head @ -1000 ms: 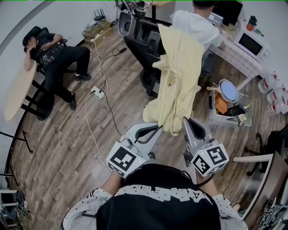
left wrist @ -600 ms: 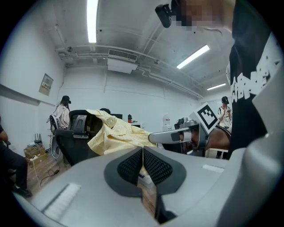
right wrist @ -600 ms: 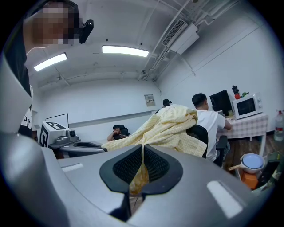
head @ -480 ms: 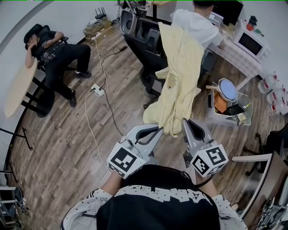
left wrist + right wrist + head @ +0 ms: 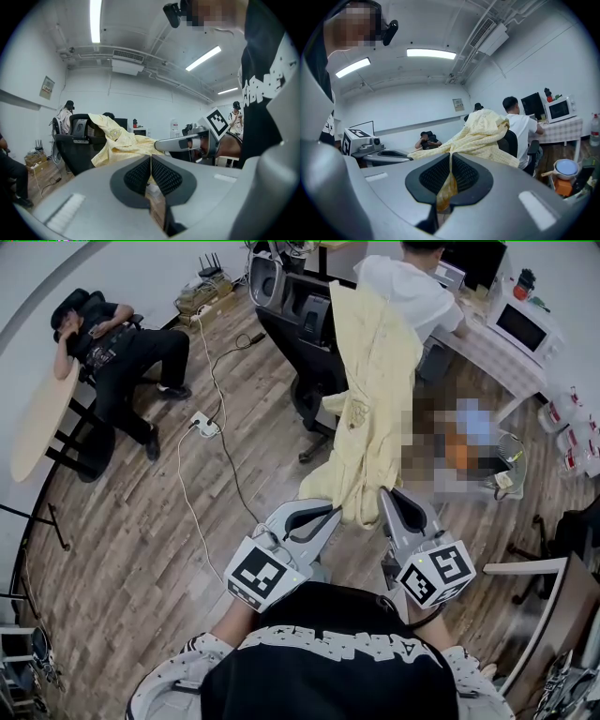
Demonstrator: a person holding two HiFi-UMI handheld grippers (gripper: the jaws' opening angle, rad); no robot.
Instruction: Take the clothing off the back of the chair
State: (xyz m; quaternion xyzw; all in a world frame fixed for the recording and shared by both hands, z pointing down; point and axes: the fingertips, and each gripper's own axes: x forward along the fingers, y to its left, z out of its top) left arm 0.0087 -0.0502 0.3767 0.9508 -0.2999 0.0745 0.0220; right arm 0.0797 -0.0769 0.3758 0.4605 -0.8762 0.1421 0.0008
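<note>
1. A yellow piece of clothing [image 5: 370, 399] is seen hanging over the back of a black chair [image 5: 305, 343].
2. Its top part is laid on the chair back. Its lower end is pulled out toward the two grippers and is held up off the wooden floor [image 5: 141, 521].
3. The left gripper [image 5: 330, 510] is pressed together, and the lower edge of the clothing is pinched at its tips. In the left gripper view, the gripper [image 5: 150, 159] is seen closed, with the clothing [image 5: 119, 140] reaching right to it.
4. The right gripper [image 5: 384, 495] is also pressed together on the clothing. In the right gripper view, a fold of the clothing [image 5: 483, 133] is seen caught between the closed pads of the gripper [image 5: 450, 157].
5. The two grippers are held near each other, side by side.
6. A person in a white top [image 5: 408, 292] is seated at a surface behind the chair, near a microwave [image 5: 525, 329].
7. A person in black [image 5: 112, 352] is seated far off at the left.
</note>
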